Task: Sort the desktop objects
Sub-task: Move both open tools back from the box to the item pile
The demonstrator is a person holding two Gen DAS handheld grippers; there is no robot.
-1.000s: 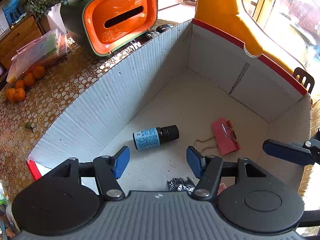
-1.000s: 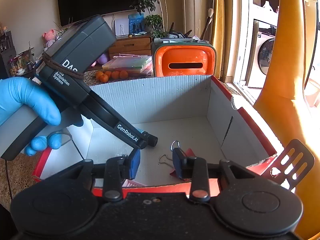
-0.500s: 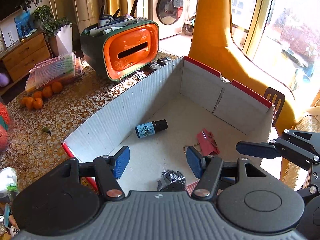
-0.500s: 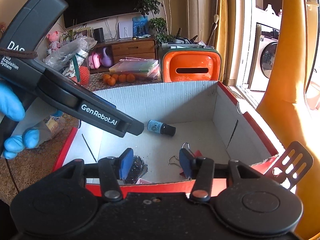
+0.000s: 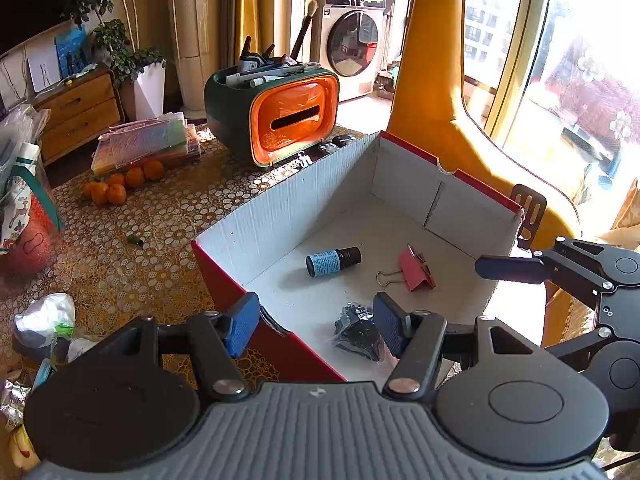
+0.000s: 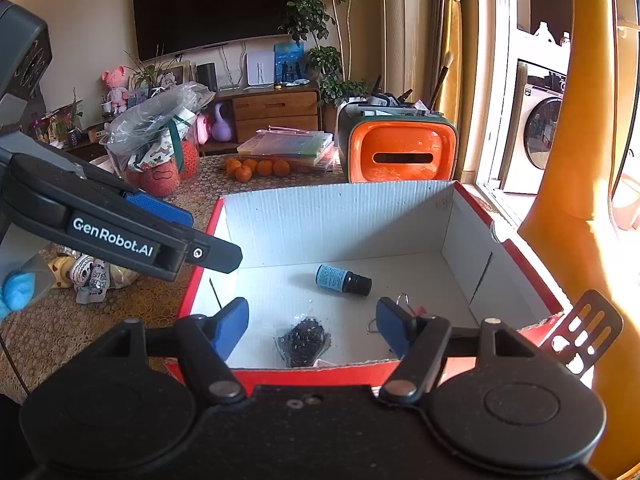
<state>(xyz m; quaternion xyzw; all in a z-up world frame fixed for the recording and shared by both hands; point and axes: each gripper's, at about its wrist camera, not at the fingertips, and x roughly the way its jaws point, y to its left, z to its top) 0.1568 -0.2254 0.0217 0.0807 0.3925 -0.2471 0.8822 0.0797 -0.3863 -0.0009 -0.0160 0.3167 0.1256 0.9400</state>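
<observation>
A red cardboard box (image 5: pixel 280 216) (image 6: pixel 340 216) with a white inside holds a small dark bottle with a blue label (image 5: pixel 332 262) (image 6: pixel 342 280), a pink binder clip (image 5: pixel 414 270) (image 6: pixel 408 308) and a small bag of dark beads (image 5: pixel 358 330) (image 6: pixel 304 336). My left gripper (image 5: pixel 316 326) is open and empty, raised above the box's near left corner. My right gripper (image 6: pixel 312 326) is open and empty, above the box's near edge. The left gripper also shows at the left of the right wrist view (image 6: pixel 160 224).
An orange and green organiser (image 5: pixel 280 116) (image 6: pixel 396 148) with pens stands behind the box. Oranges (image 5: pixel 120 184) (image 6: pixel 256 168) and clear plastic cases (image 5: pixel 148 146) lie on the patterned tablecloth. Bags and wrappers (image 5: pixel 44 320) sit at the left. A yellow chair back (image 5: pixel 440 80) rises at the right.
Both grippers have lifted up and back out of the box, the left one moving left over the box corner. The right gripper has opened wider. The bottle, clip and bead bag stay put.
</observation>
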